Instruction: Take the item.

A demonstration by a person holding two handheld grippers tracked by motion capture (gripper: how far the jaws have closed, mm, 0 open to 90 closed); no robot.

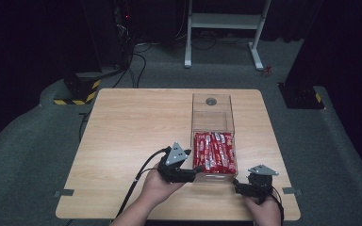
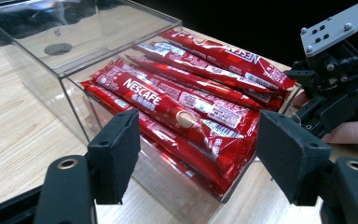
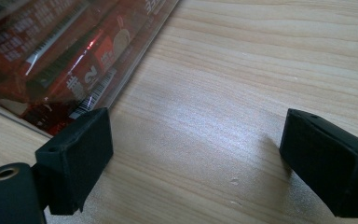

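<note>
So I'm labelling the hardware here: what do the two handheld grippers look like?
Both are black. The left gripper and right gripper each carry a grey three-cornered plate with small holes. A black cable trails from the left one. The jaws end in blocky black pads. Forearms are bare.

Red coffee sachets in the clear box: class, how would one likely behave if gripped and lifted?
A red coffee sachet looks long and thin, so probably light and bendy. Its glossy wrapper may slip between fingers. Piled loosely in the clear box, neighbours might shift.

Red coffee sticks [image 2: 177,100] piled flat in clear box [image 2: 37,56].
</note>
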